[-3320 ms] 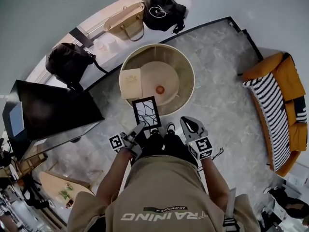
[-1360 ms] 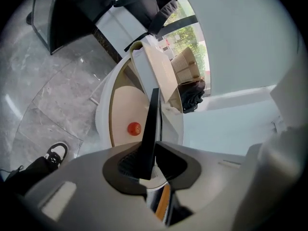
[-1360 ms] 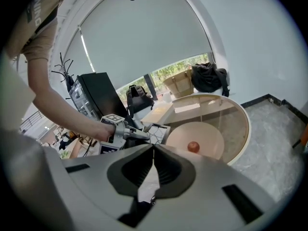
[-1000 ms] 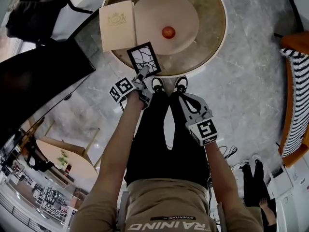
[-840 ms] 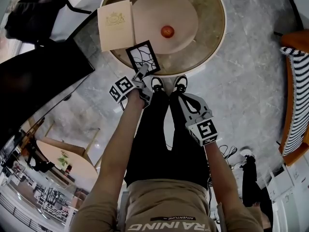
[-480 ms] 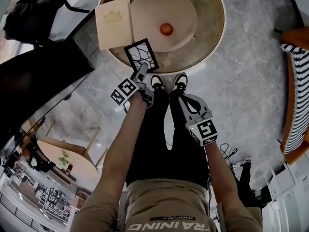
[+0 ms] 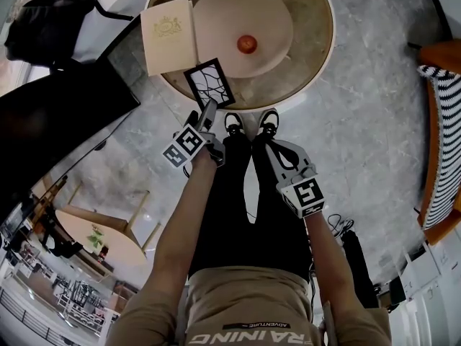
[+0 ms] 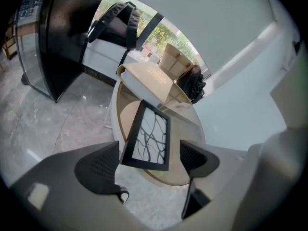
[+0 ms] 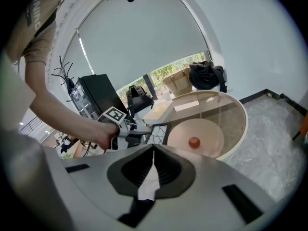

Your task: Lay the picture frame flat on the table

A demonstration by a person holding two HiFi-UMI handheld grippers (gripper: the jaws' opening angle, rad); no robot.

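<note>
The black picture frame (image 7: 209,83), with a white sheet of dark curved lines, lies on the round table (image 7: 317,56) at its near left rim. It also shows in the left gripper view (image 8: 147,141), just beyond the jaws. My left gripper (image 7: 204,115) stands open a little short of the frame's near edge and touches nothing; its dark pads (image 8: 96,170) are wide apart. My right gripper (image 7: 272,147) hangs shut and empty over the floor by the person's legs, its jaws meeting (image 9: 153,165).
A cream booklet (image 7: 171,34) overhangs the table's left side. A round beige mat (image 7: 245,13) carries a small red ball (image 7: 246,44). A black cabinet (image 7: 57,121) stands left, a dark backpack (image 7: 50,20) behind it. An orange sofa (image 7: 443,121) stands right.
The left gripper's jaws have come off the frame and opened wide, and the gripper has drawn back a little. The frame stays on the table. The right gripper has not moved.
</note>
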